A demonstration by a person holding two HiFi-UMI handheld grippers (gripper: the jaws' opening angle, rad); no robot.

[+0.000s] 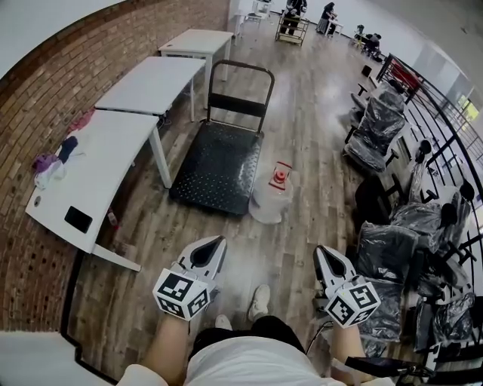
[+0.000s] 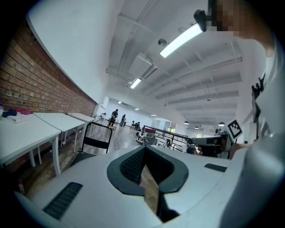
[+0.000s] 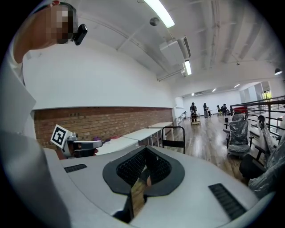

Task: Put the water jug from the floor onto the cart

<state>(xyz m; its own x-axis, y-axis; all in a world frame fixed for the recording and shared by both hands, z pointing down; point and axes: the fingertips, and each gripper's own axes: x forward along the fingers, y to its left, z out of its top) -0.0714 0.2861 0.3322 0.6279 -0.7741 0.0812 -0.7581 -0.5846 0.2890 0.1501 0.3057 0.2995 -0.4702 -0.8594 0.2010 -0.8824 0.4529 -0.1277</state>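
The clear water jug [image 1: 273, 194] with a red cap stands upright on the wood floor, touching or just off the near right corner of the black platform cart [image 1: 219, 162]. The cart's deck is bare and its handle [image 1: 240, 75] rises at the far end. My left gripper [image 1: 219, 240] and right gripper [image 1: 321, 249] hover close to my body, well short of the jug, both shut and holding nothing. The left gripper view shows its jaws [image 2: 144, 149] together with the cart handle [image 2: 98, 138] beyond. The right gripper [image 3: 146, 150] looks the same. Neither gripper view shows the jug.
White tables [image 1: 98, 166] line the brick wall left of the cart. Plastic-wrapped office chairs [image 1: 377, 128] and a black railing [image 1: 445, 128] run along the right. My shoe [image 1: 259, 301] is on the floor between the grippers. People stand far down the hall [image 1: 290, 19].
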